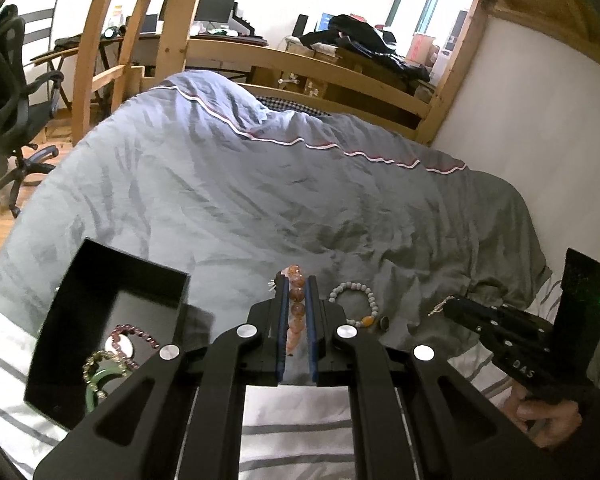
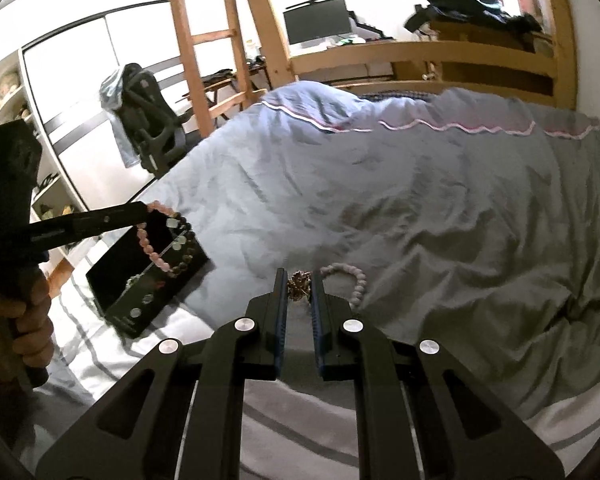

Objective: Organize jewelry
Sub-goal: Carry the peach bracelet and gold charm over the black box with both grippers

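Note:
My left gripper (image 1: pixel 297 280) is shut on a bracelet of orange-pink beads (image 1: pixel 296 308), which hangs from its tips beside an open black box (image 1: pixel 80 312). In the right wrist view the left gripper (image 2: pixel 146 210) holds this bracelet (image 2: pixel 156 258) in the air over the box (image 2: pixel 112 288). The box holds a purple bead bracelet (image 1: pixel 134 334) and a green bangle (image 1: pixel 96 384). My right gripper (image 2: pixel 299 276) is shut on a small gold-brown chain piece (image 2: pixel 299 288), lifted off the bed. A pale bead bracelet (image 1: pixel 354 304) (image 2: pixel 352 284) lies on the bedding between the grippers.
A rumpled grey duvet (image 1: pixel 260 184) covers the bed beyond, with striped white sheet (image 1: pixel 292 432) under the grippers. A wooden bed frame (image 1: pixel 340 76) and ladder stand at the far end, a white wall (image 1: pixel 540 128) on the right, an office chair (image 1: pixel 12 112) on the left.

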A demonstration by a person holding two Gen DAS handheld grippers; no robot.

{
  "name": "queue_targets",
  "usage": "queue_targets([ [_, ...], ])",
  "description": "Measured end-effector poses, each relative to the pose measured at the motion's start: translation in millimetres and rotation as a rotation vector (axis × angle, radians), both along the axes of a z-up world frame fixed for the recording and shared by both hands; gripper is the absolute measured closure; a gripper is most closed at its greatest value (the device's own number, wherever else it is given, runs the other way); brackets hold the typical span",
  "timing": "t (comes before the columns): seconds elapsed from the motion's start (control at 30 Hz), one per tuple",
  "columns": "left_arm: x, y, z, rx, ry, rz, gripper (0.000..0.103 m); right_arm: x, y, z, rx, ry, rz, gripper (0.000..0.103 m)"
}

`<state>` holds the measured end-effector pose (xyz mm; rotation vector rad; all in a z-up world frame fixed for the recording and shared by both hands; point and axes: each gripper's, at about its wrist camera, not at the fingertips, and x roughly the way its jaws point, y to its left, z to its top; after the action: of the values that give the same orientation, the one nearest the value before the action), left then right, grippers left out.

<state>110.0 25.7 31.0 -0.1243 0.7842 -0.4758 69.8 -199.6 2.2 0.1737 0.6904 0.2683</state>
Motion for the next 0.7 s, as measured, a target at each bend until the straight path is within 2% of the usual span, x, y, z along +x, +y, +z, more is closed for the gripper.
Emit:
queue_targets([
  [0.27,-9,26,18,-0.016,-0.025,0.026,0.095,4,39,14,-0.051,0.0,0.05,0.091],
  [0.7,-8,72,24,-0.002,-0.027,0.102,0.095,25,93,31,-0.079,-0.004,0.116,0.091],
])
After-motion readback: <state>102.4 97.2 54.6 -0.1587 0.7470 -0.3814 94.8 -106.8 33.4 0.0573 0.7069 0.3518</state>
